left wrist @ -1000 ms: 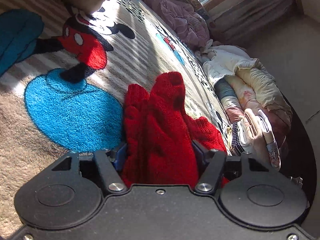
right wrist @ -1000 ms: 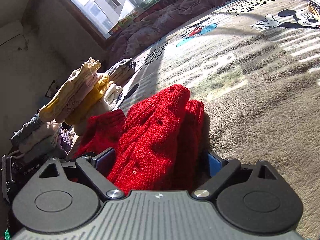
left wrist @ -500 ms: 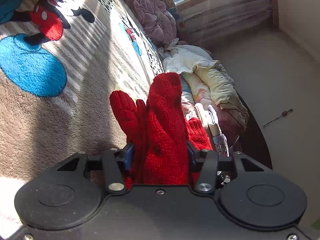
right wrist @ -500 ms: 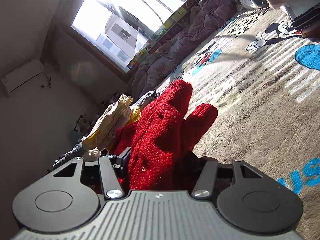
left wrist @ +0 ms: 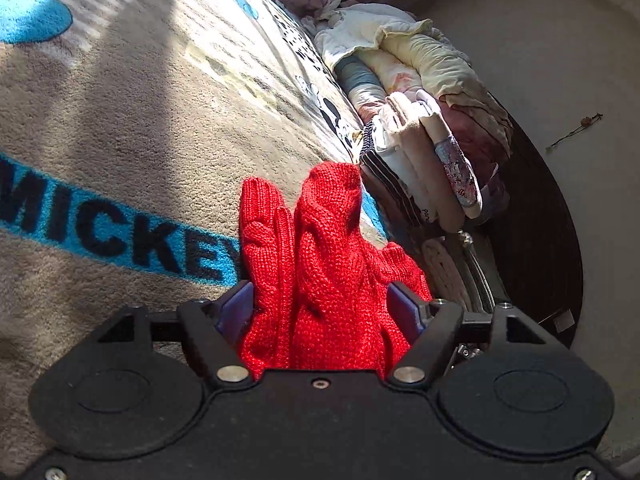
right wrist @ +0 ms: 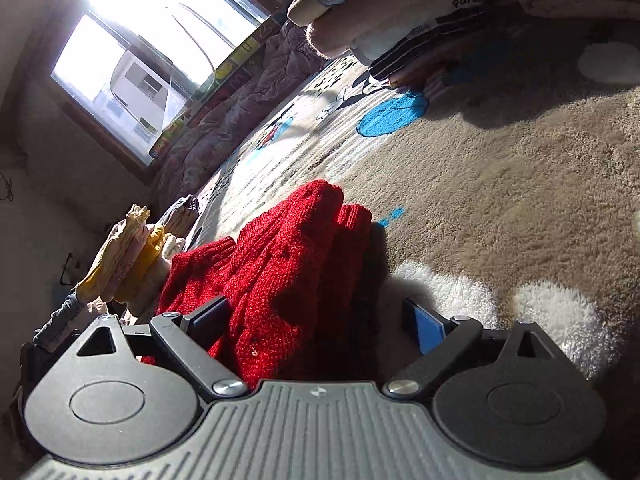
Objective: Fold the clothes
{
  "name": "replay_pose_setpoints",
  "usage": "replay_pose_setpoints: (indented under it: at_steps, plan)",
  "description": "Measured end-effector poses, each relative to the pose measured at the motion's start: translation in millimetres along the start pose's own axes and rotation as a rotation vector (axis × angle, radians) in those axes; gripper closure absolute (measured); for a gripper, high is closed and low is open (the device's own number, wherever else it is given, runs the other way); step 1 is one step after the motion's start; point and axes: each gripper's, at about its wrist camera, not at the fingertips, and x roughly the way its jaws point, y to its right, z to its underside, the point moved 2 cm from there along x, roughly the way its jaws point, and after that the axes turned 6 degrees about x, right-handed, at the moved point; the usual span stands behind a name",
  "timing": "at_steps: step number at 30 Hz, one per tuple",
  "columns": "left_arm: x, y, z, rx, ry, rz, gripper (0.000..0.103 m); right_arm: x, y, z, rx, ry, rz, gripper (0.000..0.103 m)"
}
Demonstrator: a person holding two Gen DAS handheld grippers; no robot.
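In the left wrist view we see the left gripper point(left wrist: 320, 312) with its jaws spread, having just been opening; the red knitted sweater point(left wrist: 320, 264) sits bunched between the blue pads point(left wrist: 236, 312), brushing them on both sides but no longer squeezed. The sweater rises from the lower middle of the frame over a beige Mickey blanket point(left wrist: 120, 128) that fills the left half. At the right of centre lies a stack of folded clothes point(left wrist: 424, 160), with pale bedding above it.

In the right wrist view the right gripper point(right wrist: 316, 324) also has its jaws wide, just opened further. The red knitted sweater point(right wrist: 288, 280) lies between them, close against the left-hand pad, while the right-hand pad point(right wrist: 428, 328) stands clear of the wool with a gap showing. A pile of yellow and grey garments point(right wrist: 128, 264) sits at the left edge, a bright window point(right wrist: 152, 60) in the upper left, and folded clothes along the top right.
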Motion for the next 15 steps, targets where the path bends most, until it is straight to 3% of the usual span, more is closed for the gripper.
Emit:
replay_pose_setpoints:
  at_steps: [3, 5, 7, 15]
  plan:
    - [9.9, -0.9, 11.0, -0.001, 0.005, -0.015, 0.03, 7.4, -2.5, 5.4, -0.037, -0.015, -0.022, 0.008]
    - [15.5, 2.2, 10.5, -0.004, 0.007, -0.007, 0.038, 11.7, -6.6, 8.4, -0.054, -0.028, -0.043, 0.012]
    - [17.6, 3.4, 11.8, -0.018, 0.01, 0.011, 0.046, 18.6, -7.0, 9.5, -0.011, -0.066, -0.112, 0.038]
    - [21.0, 43.9, 5.6, -0.014, 0.016, 0.147, 0.052, -12.8, -0.6, -10.2, 0.115, -0.007, -0.236, 0.043]
